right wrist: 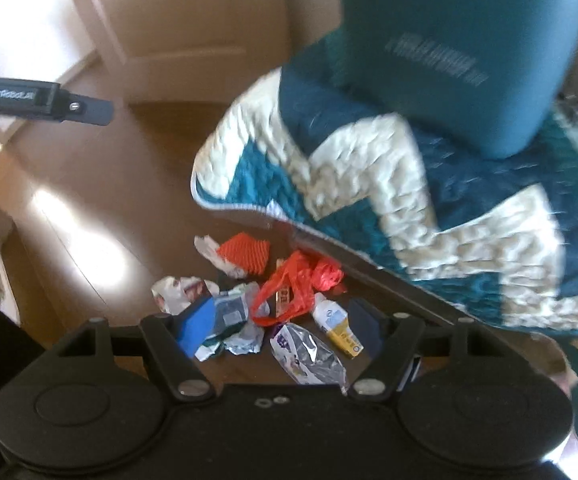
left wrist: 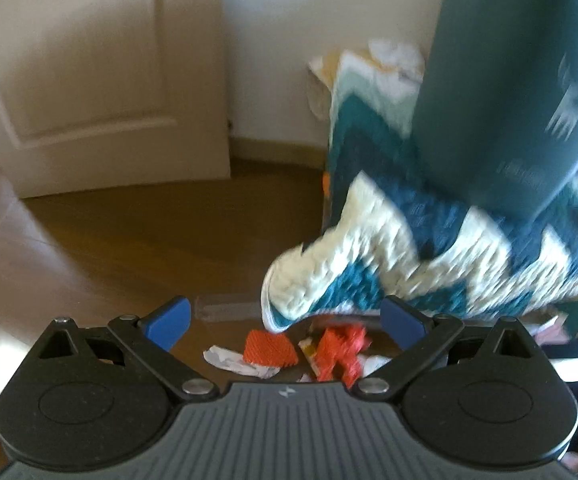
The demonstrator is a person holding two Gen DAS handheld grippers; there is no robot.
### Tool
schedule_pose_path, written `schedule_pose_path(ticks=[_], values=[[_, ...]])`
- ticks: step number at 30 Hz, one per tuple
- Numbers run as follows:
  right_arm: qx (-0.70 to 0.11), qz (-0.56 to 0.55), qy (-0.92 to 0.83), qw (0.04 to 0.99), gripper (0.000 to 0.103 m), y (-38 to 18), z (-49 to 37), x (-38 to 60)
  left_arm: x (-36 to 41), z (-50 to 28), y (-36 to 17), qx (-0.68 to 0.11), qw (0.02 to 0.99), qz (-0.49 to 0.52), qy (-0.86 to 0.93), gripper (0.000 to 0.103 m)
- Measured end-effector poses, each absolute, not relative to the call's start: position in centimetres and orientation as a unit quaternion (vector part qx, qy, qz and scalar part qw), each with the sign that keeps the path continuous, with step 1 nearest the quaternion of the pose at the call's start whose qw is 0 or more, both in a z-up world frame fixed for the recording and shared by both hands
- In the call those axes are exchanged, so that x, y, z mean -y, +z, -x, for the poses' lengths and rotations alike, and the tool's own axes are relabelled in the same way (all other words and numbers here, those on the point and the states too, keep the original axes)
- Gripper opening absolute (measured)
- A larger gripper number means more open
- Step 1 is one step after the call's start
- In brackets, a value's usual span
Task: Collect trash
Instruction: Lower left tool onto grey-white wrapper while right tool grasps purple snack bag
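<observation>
Just ahead of the right hand-held gripper (right wrist: 281, 332), wide open & empty, lies the trash pile (right wrist: 273, 300) on the floor; left hand-held gripper (left wrist: 285, 320), also open & empty, sits farther back.

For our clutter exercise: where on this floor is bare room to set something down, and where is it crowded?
Bare wooden floor lies between the door and the trash pile. It is crowded under the quilt's edge, where wrappers, the red bag and the orange netting bunch together.

Teal-and-cream zigzag quilt (right wrist: 409, 200); orange plastic bag (right wrist: 297, 284); brown floor (right wrist: 109, 184).
</observation>
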State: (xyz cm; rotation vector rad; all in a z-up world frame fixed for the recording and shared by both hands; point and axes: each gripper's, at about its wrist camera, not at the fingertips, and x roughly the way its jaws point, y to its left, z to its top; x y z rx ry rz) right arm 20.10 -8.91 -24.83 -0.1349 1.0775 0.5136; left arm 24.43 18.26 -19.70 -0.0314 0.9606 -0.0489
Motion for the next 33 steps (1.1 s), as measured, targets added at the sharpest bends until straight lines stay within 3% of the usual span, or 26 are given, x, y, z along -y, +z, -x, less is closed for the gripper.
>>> schedule_pose_path(ticks=[11,22,28,29,30,32,33], values=[[-0.591,0.148,0.289,0.739,0.072,-42.2,-22.0,5.1,-17.3,-26.5,-39.0,-0.542,0.834,-0.084,-0.055,0.102],[-0.621,0.238,0.316,0.677,0.069,-52.1,-22.2,3.8,-13.2,-27.1,-49.9,-0.6,0.778,-0.131,-0.13,0.101],[-0.62,0.26,0.317,0.669,0.066,-54.3,-22.0,3.7,-12.5,-26.6,-52.9,-0.622,0.756,-0.152,-0.137,0.072],[-0.62,0.264,0.316,0.667,0.061,-54.7,-22.0,3.6,-12.6,-26.5,-53.1,-0.623,0.755,-0.153,-0.135,0.063],[-0.619,0.27,0.314,0.667,0.038,-55.0,-22.0,3.5,-12.7,-26.5,-53.2,-0.625,0.754,-0.155,-0.133,0.06],[-0.624,0.288,0.299,0.662,0.011,-55.9,-22.2,3.3,-12.5,-26.5,-53.2,-0.621,0.755,-0.16,-0.135,0.055],[-0.629,0.285,0.297,0.659,0.012,-56.1,-22.3,3.2,-12.4,-26.4,-53.1,-0.619,0.756,-0.162,-0.137,0.052]])
